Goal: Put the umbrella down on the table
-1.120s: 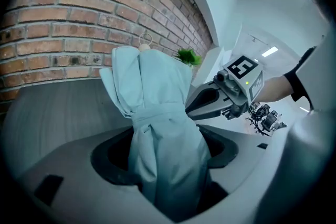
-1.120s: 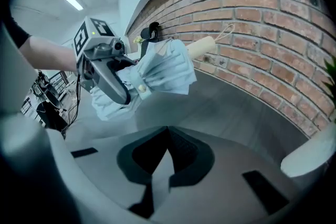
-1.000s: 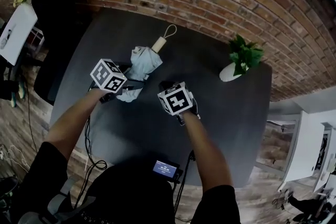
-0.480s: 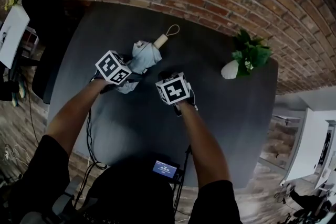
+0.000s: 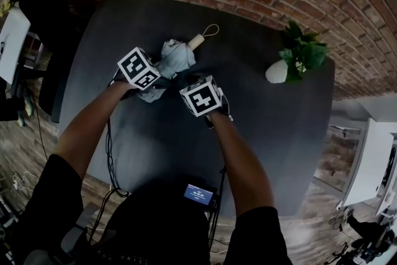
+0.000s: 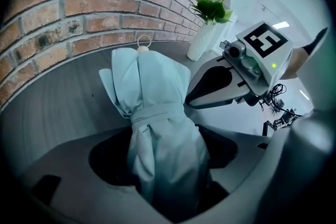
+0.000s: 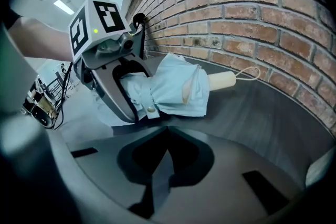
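Left gripper (image 5: 149,85) jaws pinching folded pale-blue umbrella (image 5: 177,58) over dark table (image 5: 267,133), right gripper (image 7: 164,155) just right, jaws pressed together, empty

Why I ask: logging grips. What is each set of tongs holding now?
Left tongs: closed on the umbrella.
Right tongs: closed, empty.

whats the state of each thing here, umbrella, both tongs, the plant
umbrella: folded, strap fastened, fabric end gripped by the left tongs
left tongs: shut on the umbrella
right tongs: shut, empty, beside the umbrella
plant: upright in its white pot on the table
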Demonstrator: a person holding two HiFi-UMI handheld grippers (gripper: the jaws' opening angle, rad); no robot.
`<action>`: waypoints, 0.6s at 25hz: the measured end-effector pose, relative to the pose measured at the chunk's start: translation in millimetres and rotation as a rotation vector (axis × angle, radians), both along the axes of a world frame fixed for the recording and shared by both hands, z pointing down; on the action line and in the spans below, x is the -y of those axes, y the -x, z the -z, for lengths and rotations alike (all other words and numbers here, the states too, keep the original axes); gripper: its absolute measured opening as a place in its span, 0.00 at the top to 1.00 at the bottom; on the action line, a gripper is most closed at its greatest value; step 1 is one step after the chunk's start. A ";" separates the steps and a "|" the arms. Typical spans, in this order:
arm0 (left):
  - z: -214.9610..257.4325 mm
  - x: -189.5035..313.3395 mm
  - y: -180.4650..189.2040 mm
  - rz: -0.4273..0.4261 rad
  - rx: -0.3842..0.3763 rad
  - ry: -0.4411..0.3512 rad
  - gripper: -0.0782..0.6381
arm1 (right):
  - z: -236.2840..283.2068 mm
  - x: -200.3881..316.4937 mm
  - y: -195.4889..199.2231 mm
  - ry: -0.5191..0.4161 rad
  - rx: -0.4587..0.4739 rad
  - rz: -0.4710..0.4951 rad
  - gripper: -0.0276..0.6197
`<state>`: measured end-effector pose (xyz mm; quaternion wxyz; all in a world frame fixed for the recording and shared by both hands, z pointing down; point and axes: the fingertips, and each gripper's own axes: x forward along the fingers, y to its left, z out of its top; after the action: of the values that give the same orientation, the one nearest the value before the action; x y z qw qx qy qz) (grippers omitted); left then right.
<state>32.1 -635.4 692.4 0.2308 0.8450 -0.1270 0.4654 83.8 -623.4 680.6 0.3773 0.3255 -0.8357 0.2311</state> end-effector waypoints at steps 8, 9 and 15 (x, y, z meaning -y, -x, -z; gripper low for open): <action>-7.4 0.5 -2.8 -0.008 0.019 0.036 0.42 | -3.6 -0.3 2.1 0.005 -0.009 -0.004 0.95; -8.2 0.3 -2.8 -0.008 0.022 0.036 0.42 | -4.3 -0.8 2.7 0.008 -0.008 -0.004 0.95; -11.2 -0.2 -3.9 -0.008 0.043 0.043 0.39 | -6.6 -3.6 2.5 0.011 -0.013 -0.030 0.95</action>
<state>36.0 -635.2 703.5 0.2443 0.8302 -0.1183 0.4869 81.2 -619.7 687.2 0.3810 0.3374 -0.8269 0.2391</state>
